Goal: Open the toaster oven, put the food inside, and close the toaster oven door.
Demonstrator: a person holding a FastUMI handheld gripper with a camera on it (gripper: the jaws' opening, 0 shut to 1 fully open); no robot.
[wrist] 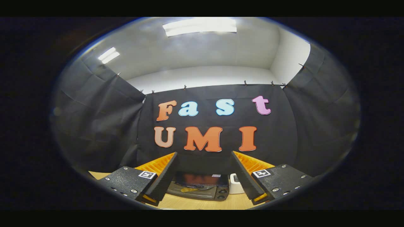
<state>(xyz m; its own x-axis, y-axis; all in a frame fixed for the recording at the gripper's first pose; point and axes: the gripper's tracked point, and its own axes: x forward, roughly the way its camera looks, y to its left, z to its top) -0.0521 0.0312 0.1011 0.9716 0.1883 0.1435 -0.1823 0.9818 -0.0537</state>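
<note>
The gripper [203, 176] is gaping wide, holding nothing, with the toaster oven [199, 186] sitting beyond its fingers at the tabletop's [202, 204] far edge.

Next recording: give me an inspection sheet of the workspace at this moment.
Surface: light wooden table, bare in front of the oven.
Job's things: toaster oven standing beyond the fingers, seen between them; door looks shut; the food cannot be made out.
Clutter: small white object beside the oven, too small to identify.
Grippers: tool open, fingers spread wide, holding nothing, apart from the oven.
Cables: nothing seen.
Surroundings: black cloth booth wall pinned up on three sides; white wall and ceiling lights above.
</note>
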